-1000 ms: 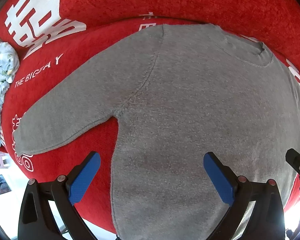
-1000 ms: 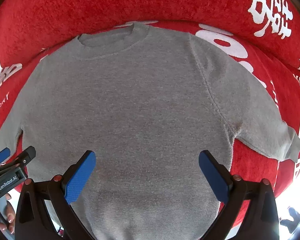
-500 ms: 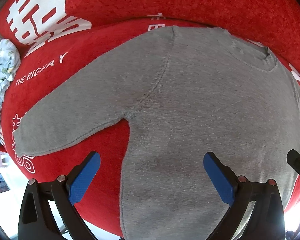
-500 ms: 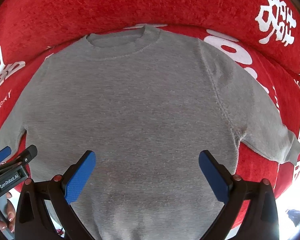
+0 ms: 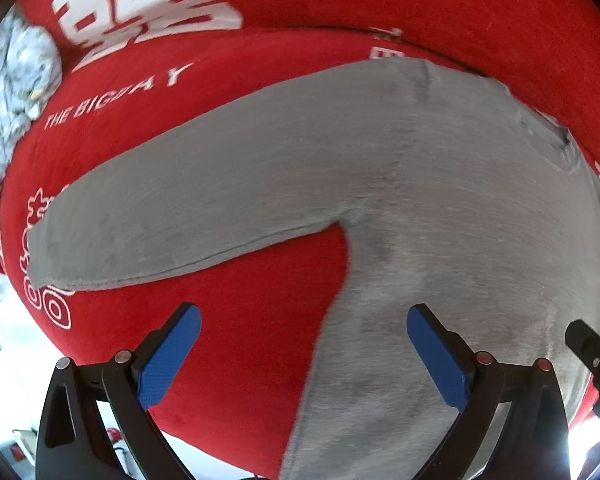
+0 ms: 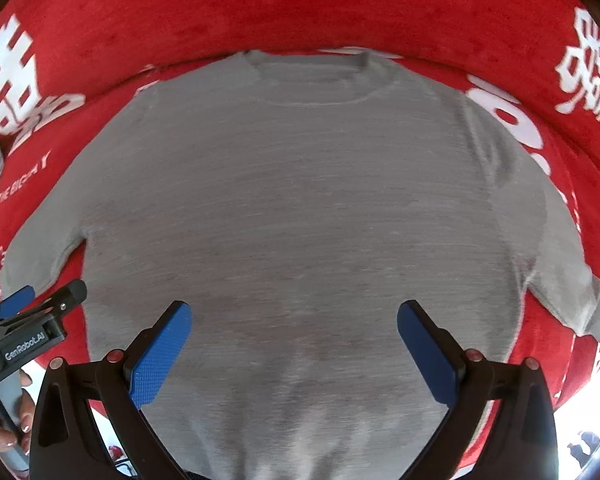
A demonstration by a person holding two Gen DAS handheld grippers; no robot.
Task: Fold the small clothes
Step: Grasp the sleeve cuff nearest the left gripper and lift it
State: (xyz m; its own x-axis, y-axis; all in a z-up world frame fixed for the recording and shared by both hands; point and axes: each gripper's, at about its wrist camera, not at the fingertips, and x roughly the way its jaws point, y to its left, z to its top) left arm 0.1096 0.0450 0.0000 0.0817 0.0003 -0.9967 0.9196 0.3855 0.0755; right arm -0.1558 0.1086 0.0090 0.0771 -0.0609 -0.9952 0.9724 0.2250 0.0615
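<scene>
A grey sweater (image 6: 300,208) lies flat on the red cloth, neckband (image 6: 312,76) at the far side, both sleeves spread out. Its left sleeve (image 5: 188,216) runs out to the left in the left wrist view, cuff near the cloth's edge. My left gripper (image 5: 304,344) is open above the sweater's left side edge, one pad over red cloth, the other over grey. My right gripper (image 6: 294,338) is open over the lower middle of the body, holding nothing. The right sleeve (image 6: 560,276) ends near the right edge.
The red plush cloth (image 6: 300,8) with white lettering covers the surface and rises behind the sweater. A pale floral fabric (image 5: 8,92) lies bunched at the far left. The left gripper's tool (image 6: 28,332) and a hand show at the right wrist view's lower left.
My left gripper has slid left, from over the sweater body to over its side edge and armpit. My right gripper has shifted slightly left too. Both stay open.
</scene>
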